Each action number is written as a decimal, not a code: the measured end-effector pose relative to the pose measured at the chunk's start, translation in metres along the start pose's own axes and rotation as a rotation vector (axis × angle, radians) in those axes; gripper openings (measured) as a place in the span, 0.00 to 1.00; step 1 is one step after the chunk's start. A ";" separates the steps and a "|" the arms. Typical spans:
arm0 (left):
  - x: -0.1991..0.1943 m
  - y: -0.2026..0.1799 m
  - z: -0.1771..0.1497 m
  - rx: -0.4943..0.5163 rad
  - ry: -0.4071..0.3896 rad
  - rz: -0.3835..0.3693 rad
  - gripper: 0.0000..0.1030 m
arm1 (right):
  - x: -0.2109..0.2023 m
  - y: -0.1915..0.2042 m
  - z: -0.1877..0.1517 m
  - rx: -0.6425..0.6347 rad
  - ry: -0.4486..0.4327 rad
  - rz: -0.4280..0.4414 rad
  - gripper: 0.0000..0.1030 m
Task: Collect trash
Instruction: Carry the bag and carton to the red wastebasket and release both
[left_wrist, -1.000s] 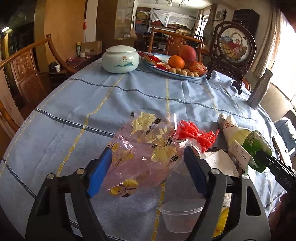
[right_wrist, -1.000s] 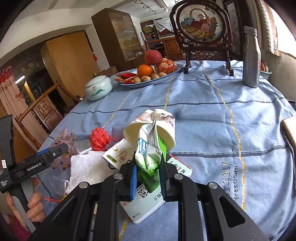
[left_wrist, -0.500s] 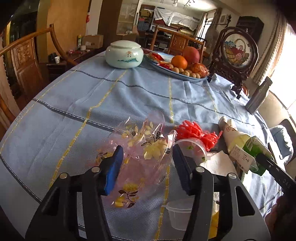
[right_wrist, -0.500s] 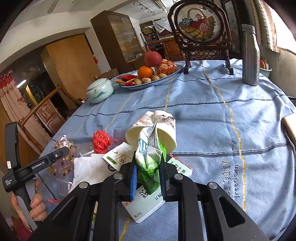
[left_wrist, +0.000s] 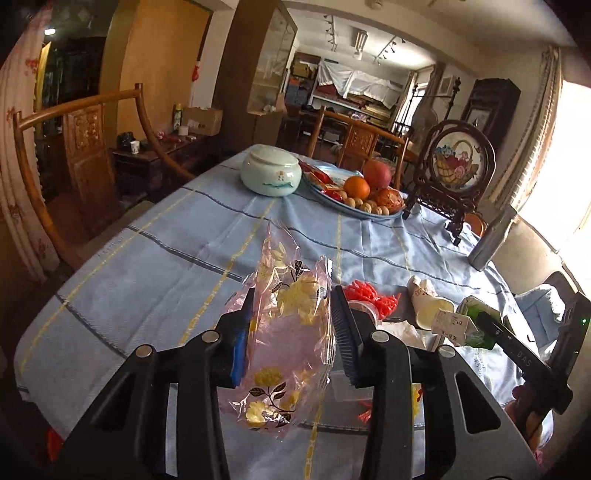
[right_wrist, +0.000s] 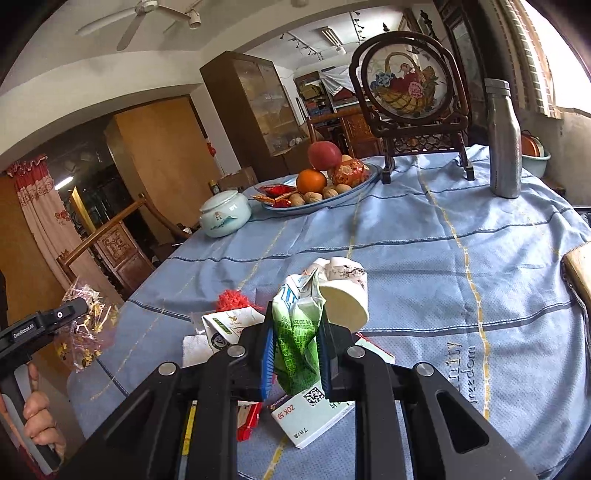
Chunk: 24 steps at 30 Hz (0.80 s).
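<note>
Cellophane is the catch in hand: the floral plastic wrapper (left_wrist: 288, 332) hangs between the fingers of the left gripper (left_wrist: 291, 339), whose jaws have just been closing on it, and both pads now press its crumpled sides. Most of the sheet dangles below the fingertips, with a peak sticking up above them, clear of the blue tablecloth (left_wrist: 147, 273). The right gripper (right_wrist: 295, 350) has its fingers pinched hard on a crushed green carton (right_wrist: 297, 332), which stands up between the pads with its top flaring above them.

To do this step well, I would judge the grip on the wrapper the weak point. Film that thin is slippery and springy, so the pinch should be firm before the hand carries it away, and the travel smooth, with no jerk that could slide the sheet out from between the pads.

More trash lies just beyond the fingertips: a red plastic tangle (left_wrist: 369, 295), a tipped paper cup (left_wrist: 430, 308), a white tissue (right_wrist: 194, 347) and a printed card (right_wrist: 314, 413) under the right fingers. The loose tail of the wrapper could drag across these, so lift it high enough to clear them first
</note>
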<state>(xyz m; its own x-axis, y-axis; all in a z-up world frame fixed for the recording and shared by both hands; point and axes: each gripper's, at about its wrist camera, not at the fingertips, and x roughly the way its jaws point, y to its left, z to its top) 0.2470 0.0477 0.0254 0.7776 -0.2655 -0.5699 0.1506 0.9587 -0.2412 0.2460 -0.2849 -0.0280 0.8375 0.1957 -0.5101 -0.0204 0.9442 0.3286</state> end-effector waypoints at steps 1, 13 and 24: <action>-0.012 0.006 -0.002 -0.005 -0.013 0.021 0.39 | -0.001 0.003 -0.001 -0.008 -0.001 0.017 0.20; -0.126 0.114 -0.080 -0.175 -0.039 0.302 0.39 | -0.020 0.068 -0.016 -0.060 0.021 0.223 0.19; -0.124 0.238 -0.184 -0.455 0.134 0.396 0.42 | -0.028 0.186 -0.029 -0.205 0.105 0.409 0.19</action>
<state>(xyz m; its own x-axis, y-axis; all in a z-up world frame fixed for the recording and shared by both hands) 0.0743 0.2900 -0.1058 0.6334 0.0631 -0.7712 -0.4327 0.8552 -0.2854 0.2028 -0.1068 0.0245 0.6789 0.5781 -0.4527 -0.4537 0.8150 0.3605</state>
